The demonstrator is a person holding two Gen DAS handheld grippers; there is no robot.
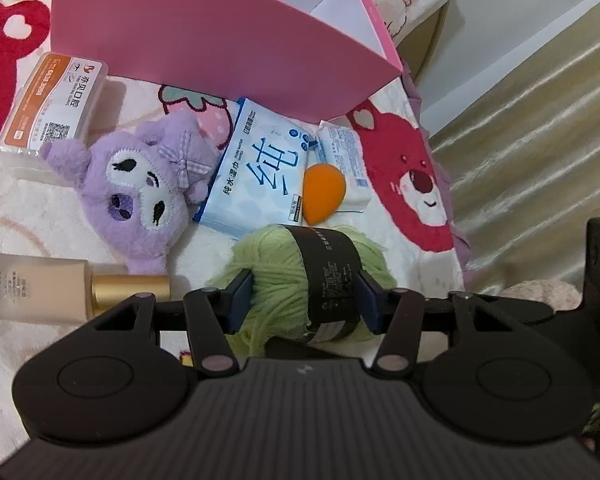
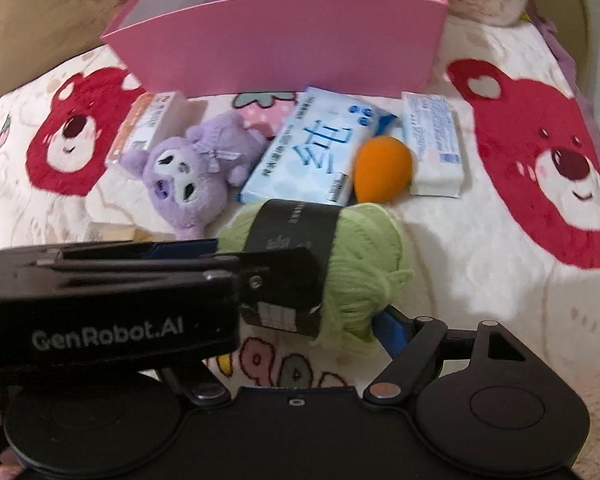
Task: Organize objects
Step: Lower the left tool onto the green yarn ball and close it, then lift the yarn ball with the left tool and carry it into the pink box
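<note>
The left gripper (image 1: 304,296) is clamped on a ball of green yarn (image 1: 300,276) with a black paper band, its 2 blue pads pressing the skein from either side. The yarn rests on a cream blanket (image 2: 480,248) printed with red bears, just in front of a blue wet-wipes pack (image 1: 260,168) and an orange makeup sponge (image 1: 324,192).

From the right wrist view, the right gripper (image 2: 300,320) stands around the same yarn (image 2: 364,264); only its right blue finger (image 2: 388,328) shows, just beside the yarn's end, and whether it presses cannot be told, since the left gripper's body hides the other finger.

Behind lie a purple plush toy (image 1: 140,192), a white and orange box (image 1: 52,108), a smaller white packet (image 1: 348,168) and an open pink box (image 1: 220,44), with a beige bottle (image 1: 40,288) with a gold cap at the left.
</note>
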